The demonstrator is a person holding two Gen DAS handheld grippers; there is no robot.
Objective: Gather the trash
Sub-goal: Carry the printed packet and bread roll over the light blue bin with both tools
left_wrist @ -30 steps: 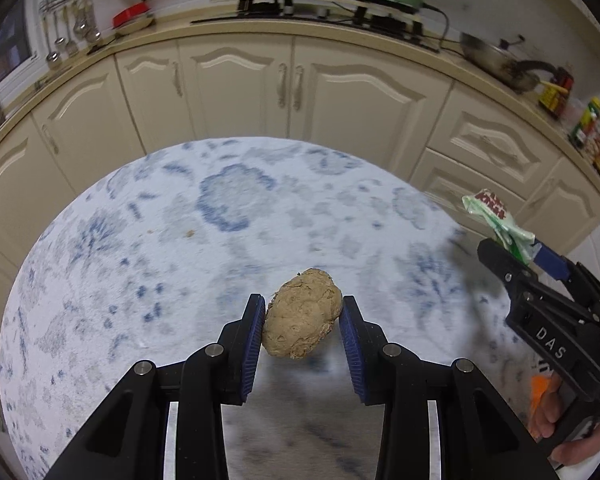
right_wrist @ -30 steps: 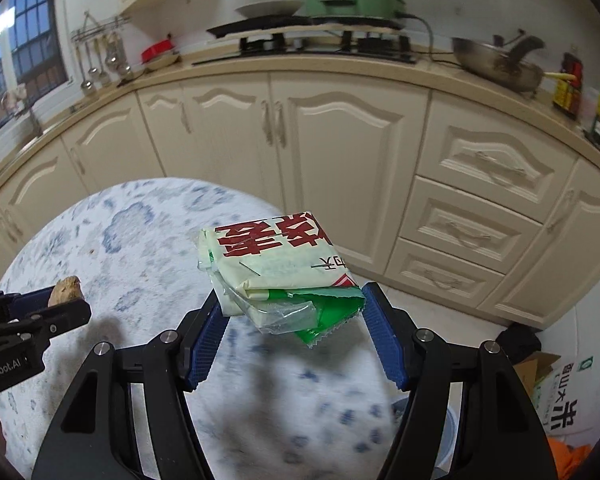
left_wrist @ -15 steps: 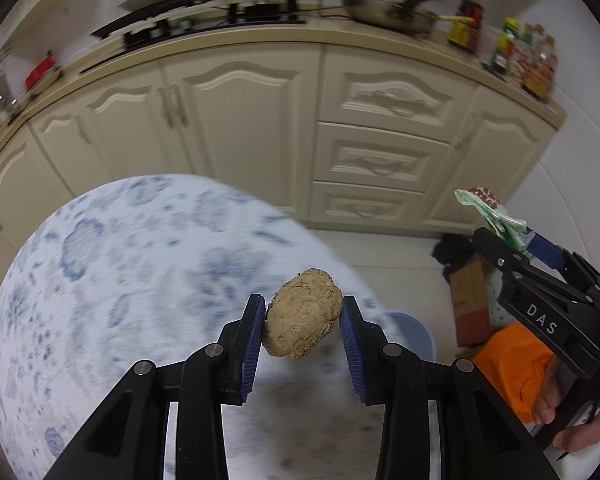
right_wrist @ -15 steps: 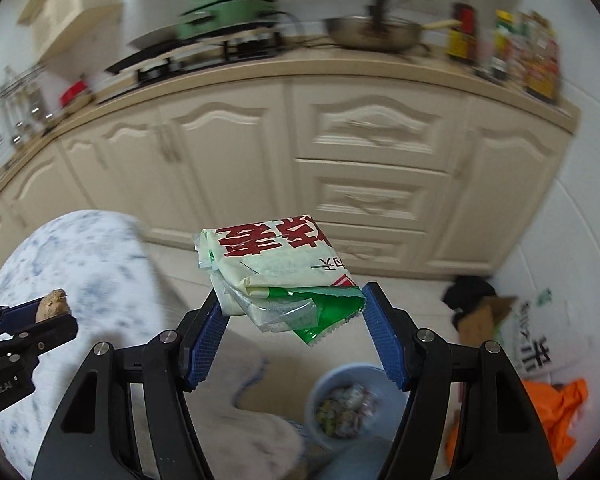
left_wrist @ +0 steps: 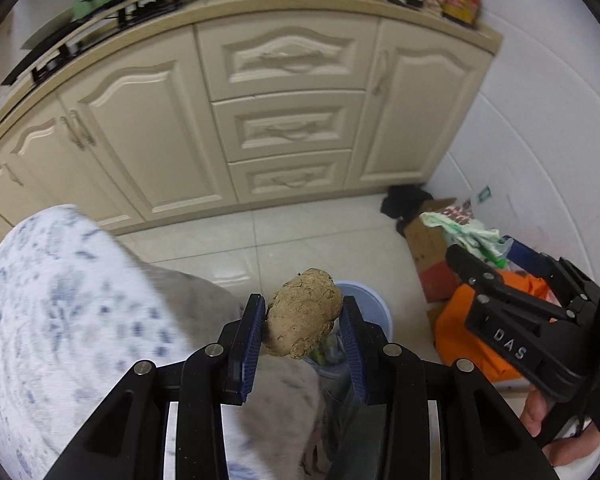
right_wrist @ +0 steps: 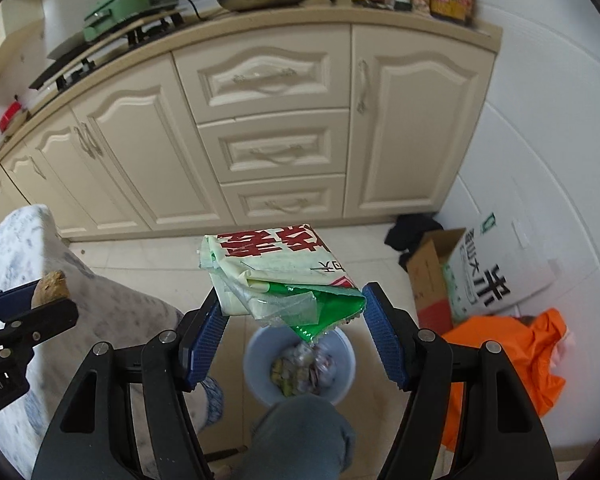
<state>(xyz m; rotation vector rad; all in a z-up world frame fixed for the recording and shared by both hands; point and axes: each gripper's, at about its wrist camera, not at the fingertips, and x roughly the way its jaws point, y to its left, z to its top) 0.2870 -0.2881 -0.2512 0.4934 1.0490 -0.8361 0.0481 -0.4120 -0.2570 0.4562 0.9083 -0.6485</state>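
My left gripper (left_wrist: 302, 307) is shut on a brown, rough lump (left_wrist: 300, 330), held past the table's edge above a pale blue trash bin (left_wrist: 374, 308) on the floor. My right gripper (right_wrist: 293, 294) is shut on a folded cream packet (right_wrist: 276, 264) with red characters and a green torn end, which hangs over the bin (right_wrist: 256, 360). The bin holds mixed scraps. In the right wrist view the left gripper (right_wrist: 32, 300) and its lump (right_wrist: 52, 285) show at the left edge. In the left wrist view the right gripper (left_wrist: 486, 258) with its packet (left_wrist: 464, 232) shows at the right.
A table with a blue-flowered cloth (right_wrist: 16, 248) fills the left. Cream kitchen cabinets (right_wrist: 272, 140) stand behind. Right of the bin lie a cardboard box (right_wrist: 428, 272), a white sack (right_wrist: 496, 276) and an orange bag (right_wrist: 512, 344). A person's knee in jeans (right_wrist: 300, 432) is below the bin.
Both grippers swung right, off the table and out over the tiled floor, each keeping its item. The bin has come into view below them, and both views have rolled.
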